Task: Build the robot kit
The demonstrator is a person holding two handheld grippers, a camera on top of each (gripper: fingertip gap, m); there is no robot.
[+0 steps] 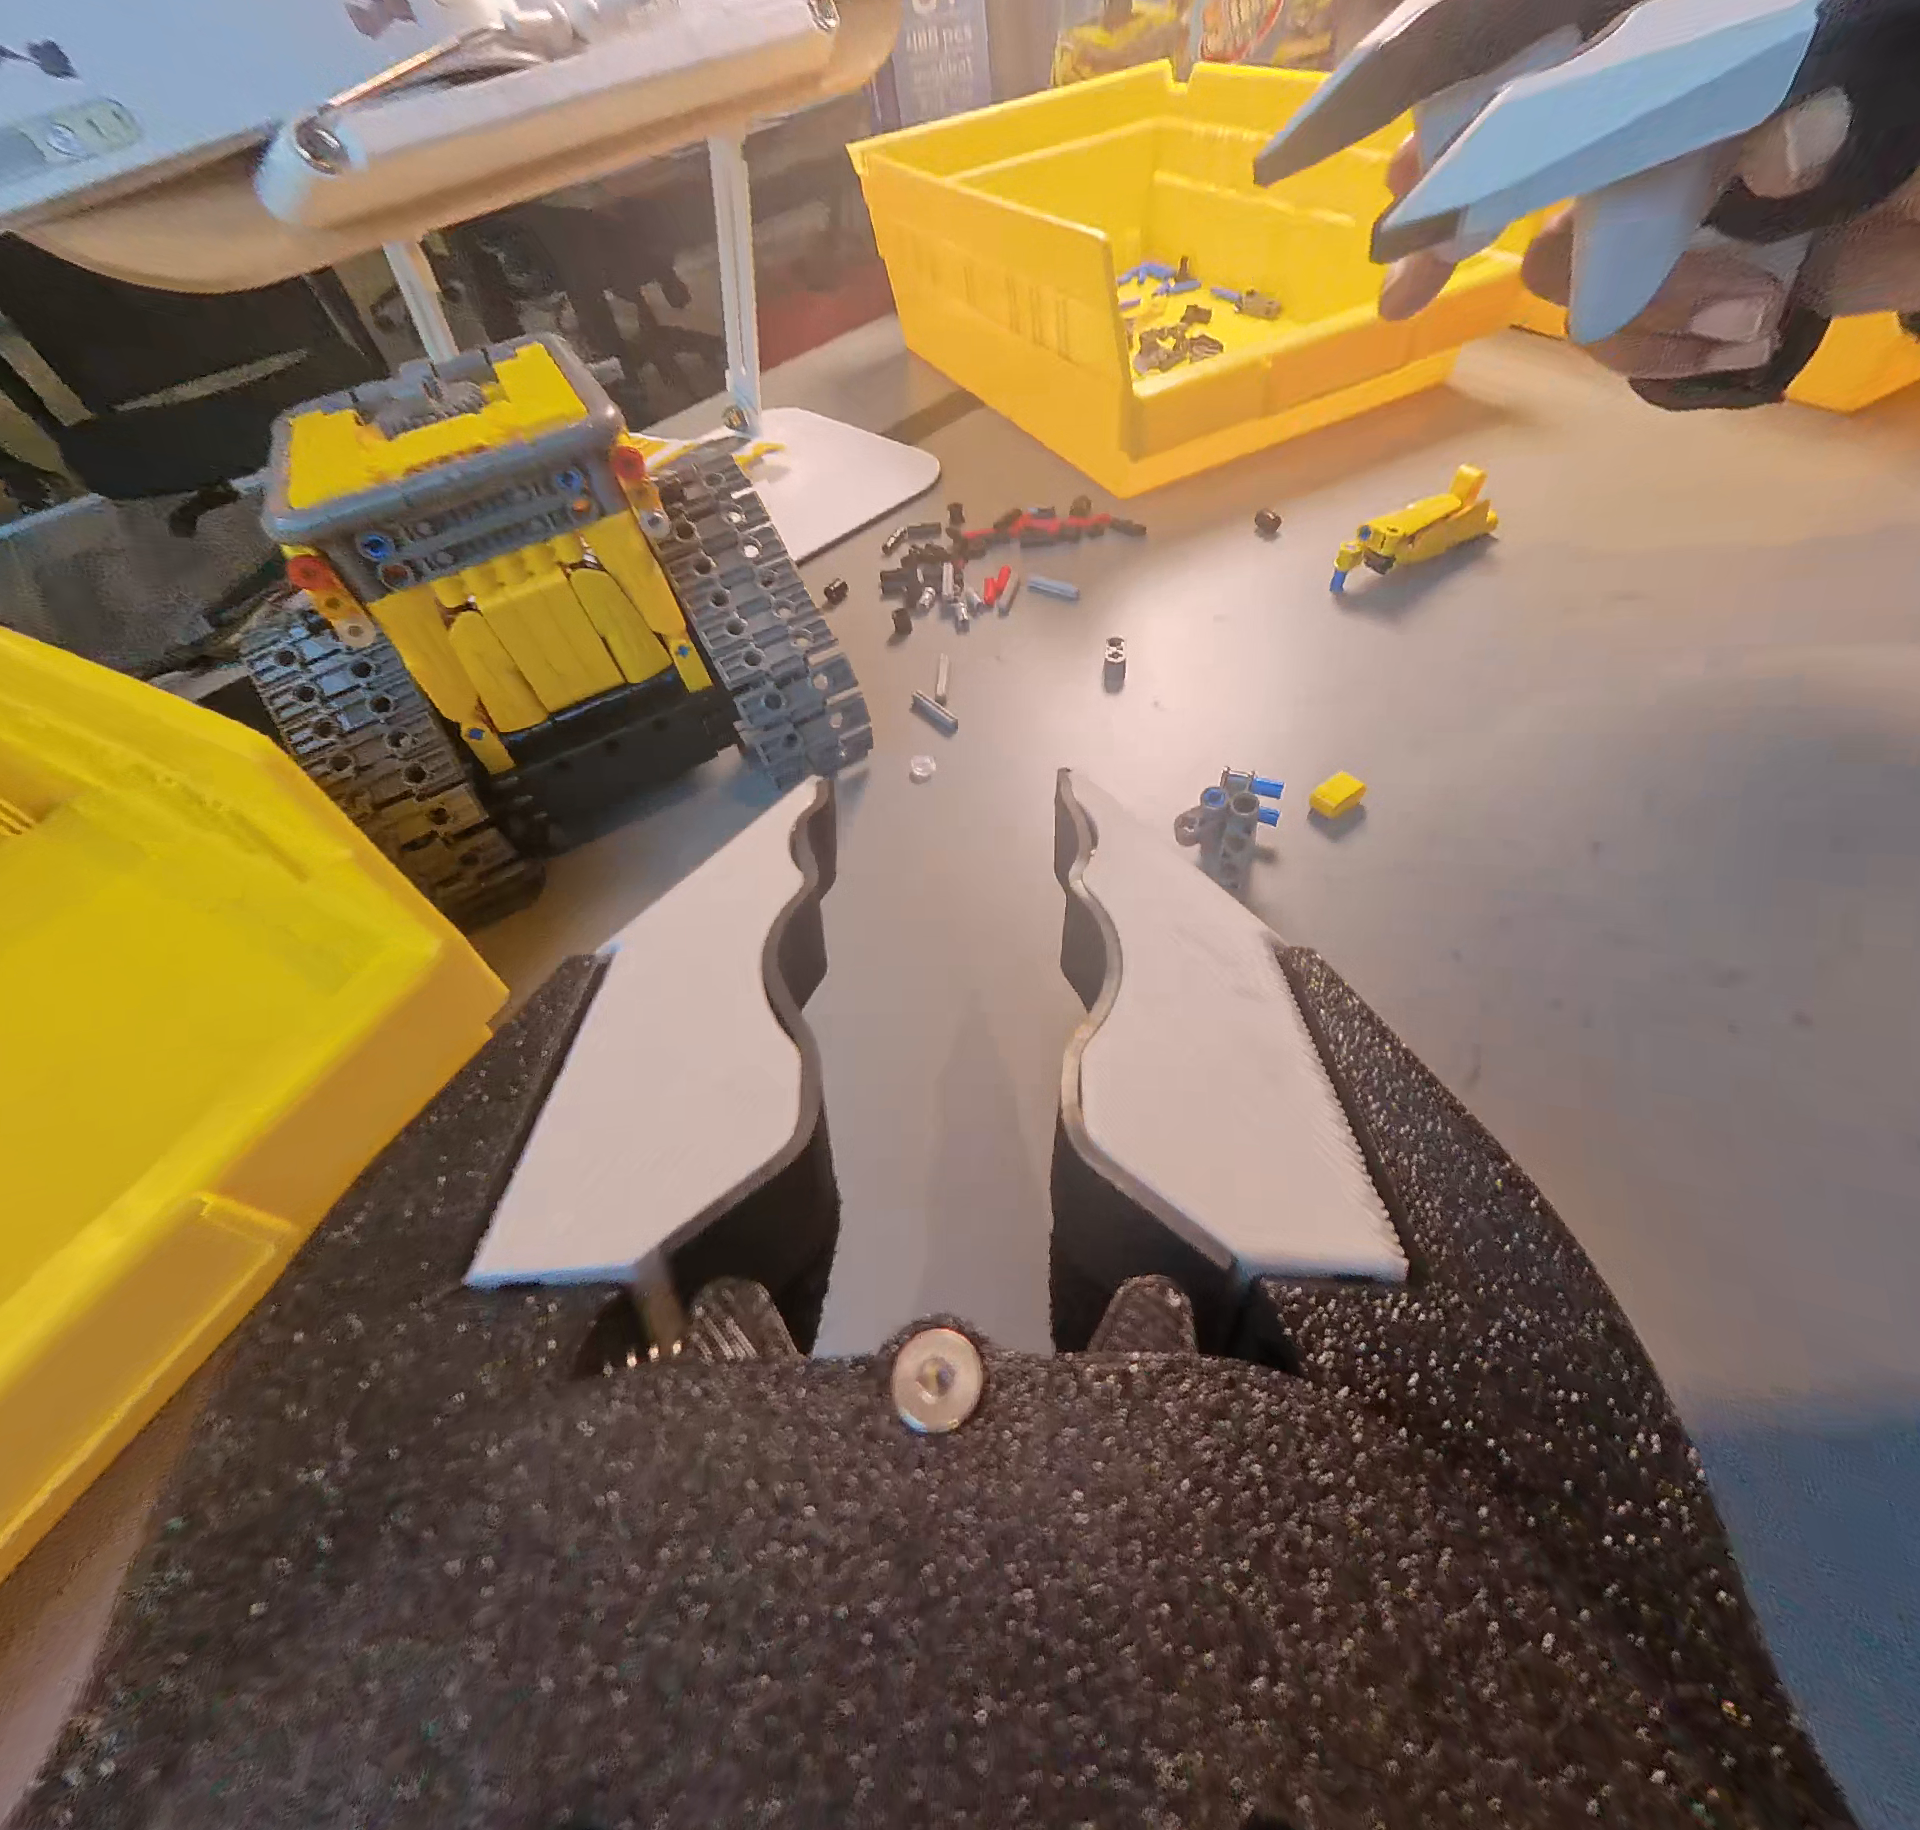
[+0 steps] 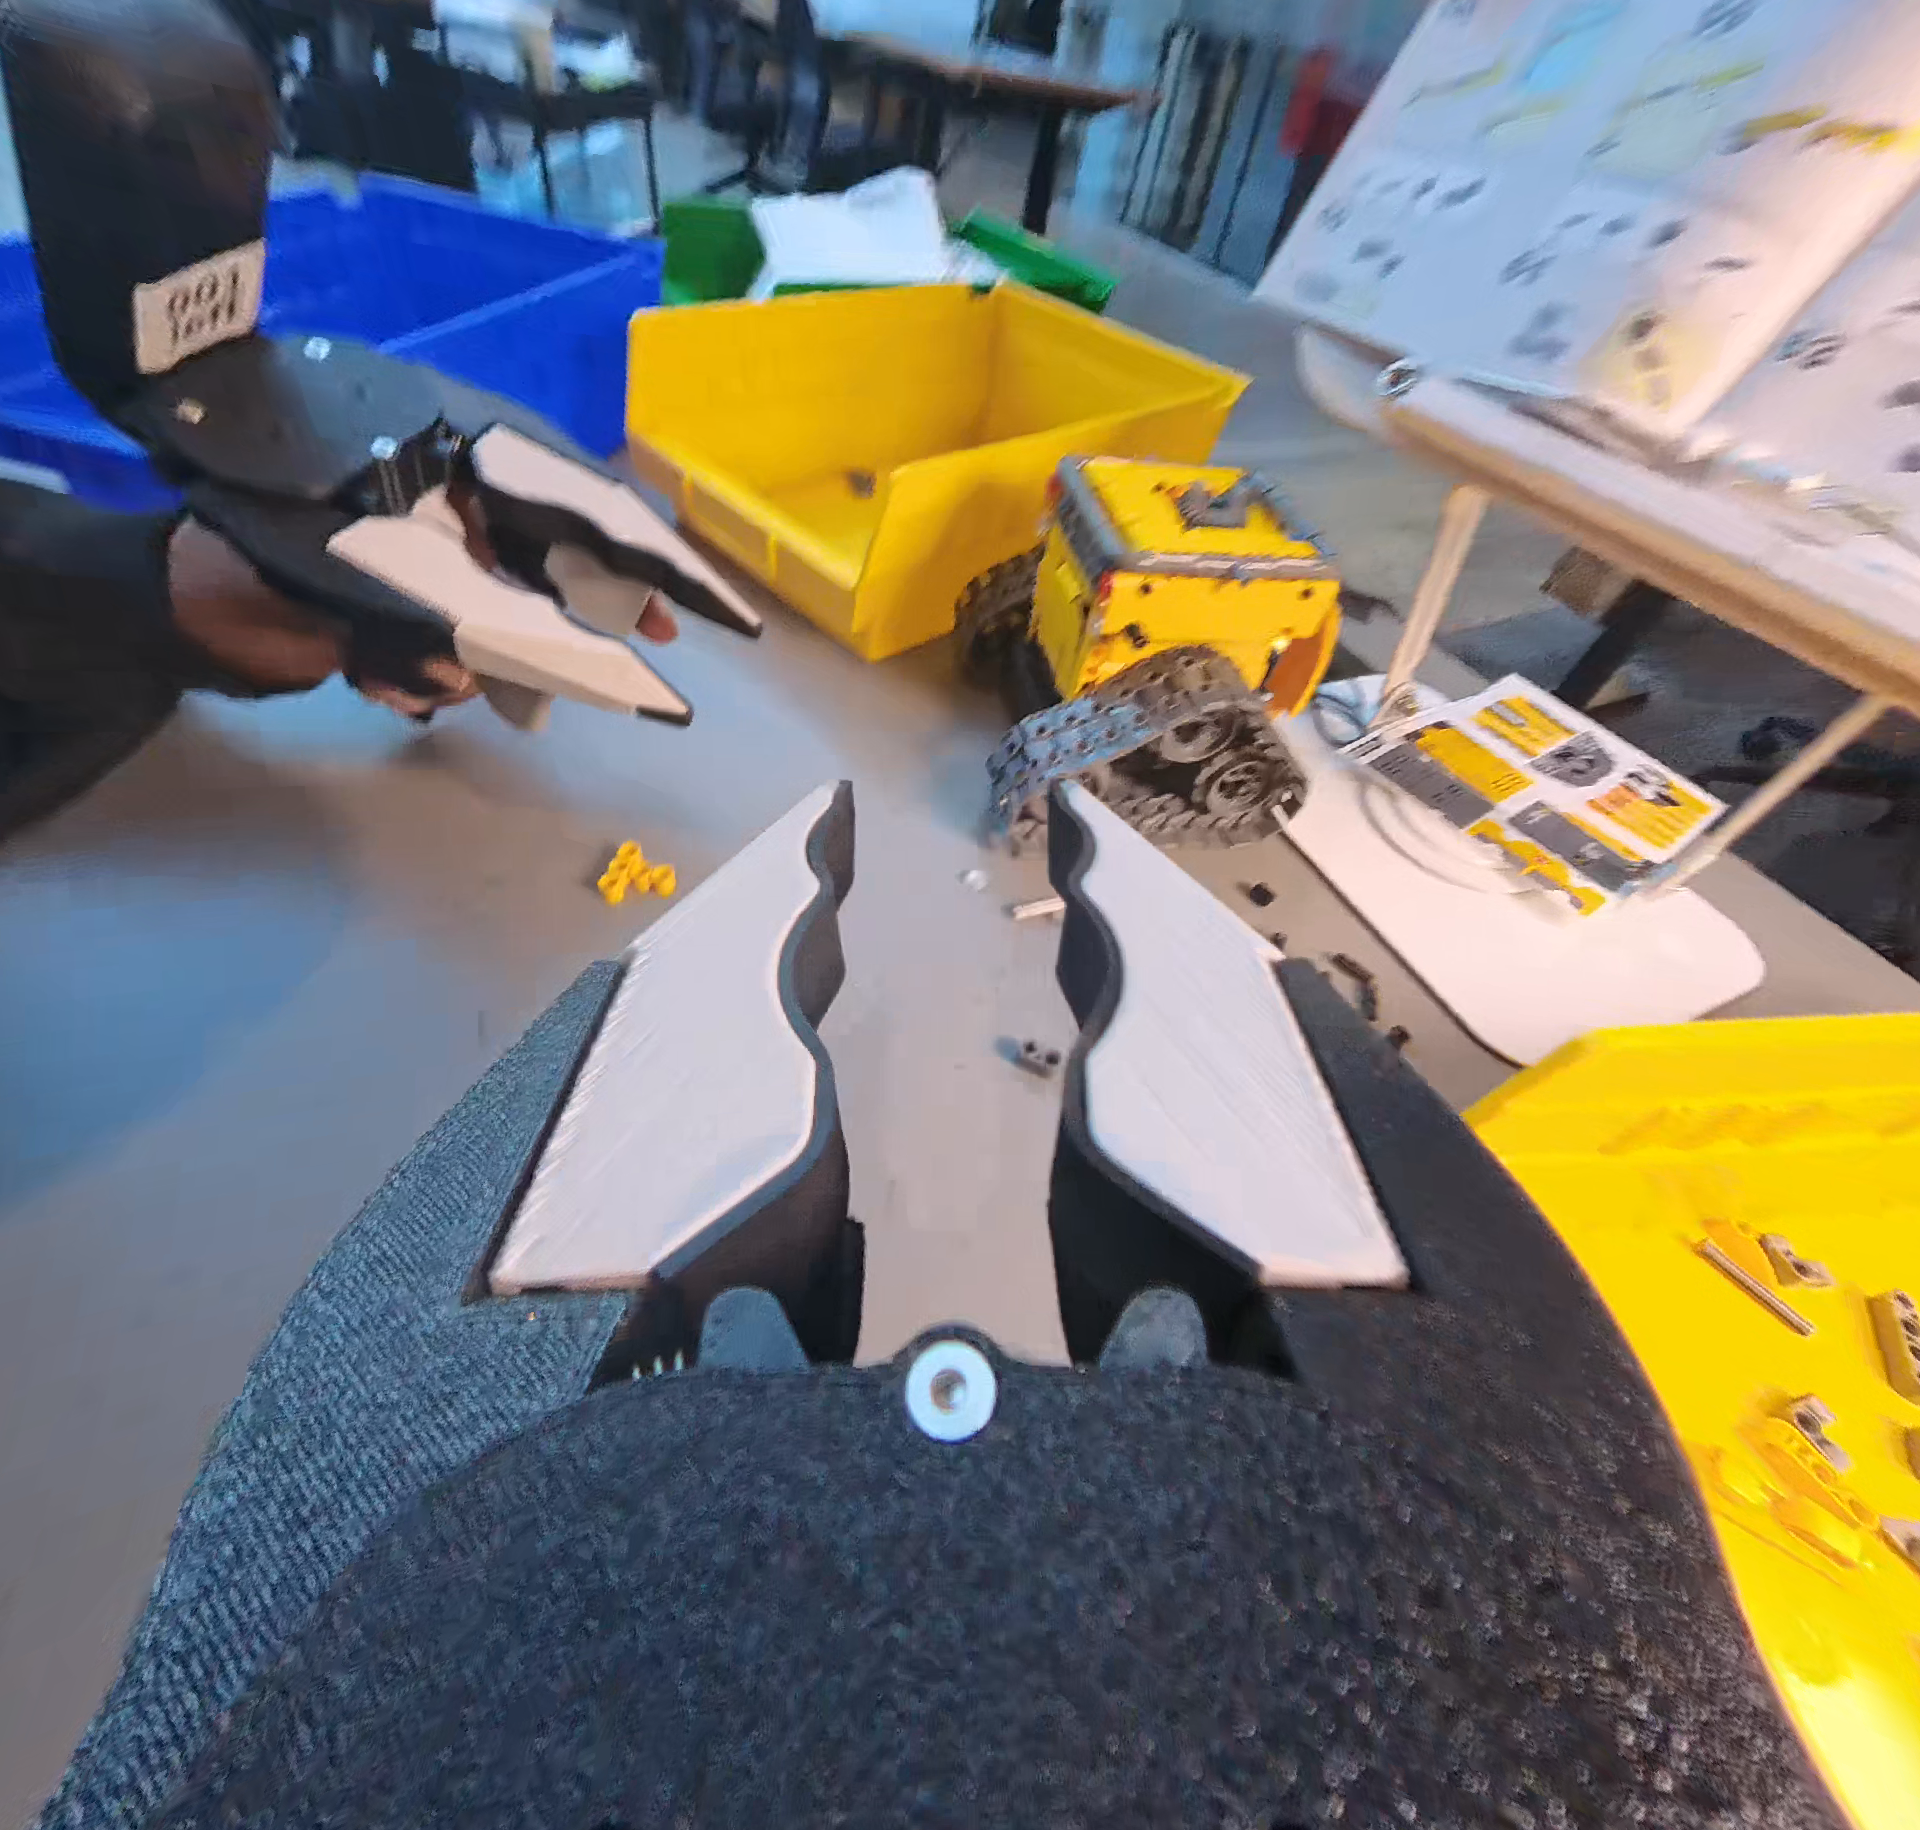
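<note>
A yellow and grey brick-built tracked robot stands on the grey table, left of my left gripper. That gripper is open and empty, low over the table, its left fingertip close to the robot's grey track. Loose small pins lie ahead of it. My right gripper is open and empty, its right fingertip near the robot's track. It also shows in the left wrist view, raised at top right. The left gripper shows in the right wrist view, held by a hand.
Yellow bins stand at the back, at the left and at the right, some holding small parts. An instruction booklet rests on a white stand. A small yellow sub-assembly, a grey-blue piece and a yellow brick lie on the table. From the left gripper's tips to the grey-blue piece is close to 8 cm.
</note>
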